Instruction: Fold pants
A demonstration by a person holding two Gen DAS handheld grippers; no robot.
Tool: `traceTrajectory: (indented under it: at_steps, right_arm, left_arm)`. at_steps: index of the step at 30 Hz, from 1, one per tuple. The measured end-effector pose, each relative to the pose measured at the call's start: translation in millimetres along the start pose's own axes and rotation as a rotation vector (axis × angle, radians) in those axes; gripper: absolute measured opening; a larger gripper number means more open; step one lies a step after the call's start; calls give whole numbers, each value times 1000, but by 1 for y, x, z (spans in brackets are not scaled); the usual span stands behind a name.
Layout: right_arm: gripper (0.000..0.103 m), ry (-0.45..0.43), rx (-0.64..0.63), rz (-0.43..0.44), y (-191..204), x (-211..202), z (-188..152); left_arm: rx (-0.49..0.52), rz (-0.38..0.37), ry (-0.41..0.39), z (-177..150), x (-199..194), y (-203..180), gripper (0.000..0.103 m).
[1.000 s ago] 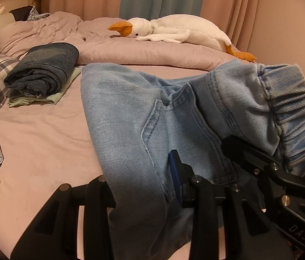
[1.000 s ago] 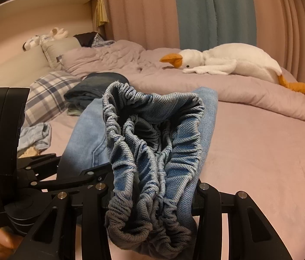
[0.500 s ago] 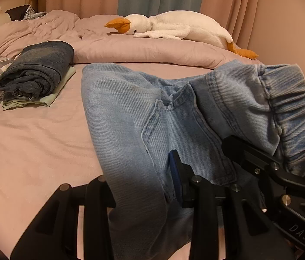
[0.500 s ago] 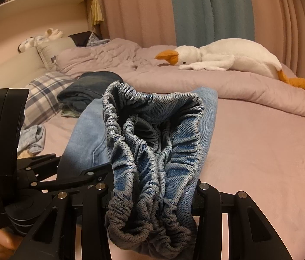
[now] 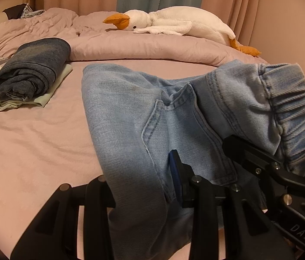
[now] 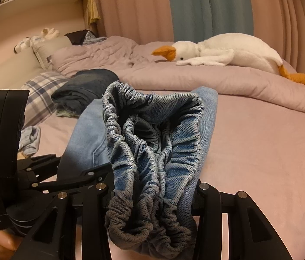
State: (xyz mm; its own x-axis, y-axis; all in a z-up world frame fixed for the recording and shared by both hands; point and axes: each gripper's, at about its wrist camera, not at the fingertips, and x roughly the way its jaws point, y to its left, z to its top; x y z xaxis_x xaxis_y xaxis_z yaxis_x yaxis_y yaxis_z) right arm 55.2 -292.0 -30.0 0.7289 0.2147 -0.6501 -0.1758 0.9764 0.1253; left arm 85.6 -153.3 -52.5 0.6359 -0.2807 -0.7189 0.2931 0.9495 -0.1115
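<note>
Denim fills both views: light blue pants [image 5: 130,117] lie partly on the pink bed [image 5: 33,134], their near end lifted. The left gripper [image 5: 143,197] is clamped on the fabric beside the fly seam, and the right gripper [image 6: 152,197] pinches the bunched elastic waistband [image 6: 152,143], which stands up in gathers between its fingers. The two tools sit close together, side by side. Farther back, a folded dark garment [image 5: 33,67] rests on a pale green one [image 5: 50,91] near a plaid pillow [image 6: 42,93]. A white plush goose [image 5: 174,25] sprawls on the rumpled duvet [image 5: 141,47] before the curtains [image 6: 195,10].
</note>
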Motion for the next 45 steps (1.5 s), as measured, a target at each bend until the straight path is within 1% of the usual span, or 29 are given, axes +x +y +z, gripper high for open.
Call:
traceTrajectory:
  at_steps: [29, 45]
  right_arm:
    - [45, 66, 45, 1, -13, 33, 0]
    - [45, 93, 47, 0, -16, 41, 0]
  left_arm:
    - [-3, 7, 79, 6, 41, 4, 35]
    - [3, 18, 100, 5, 50, 5, 36]
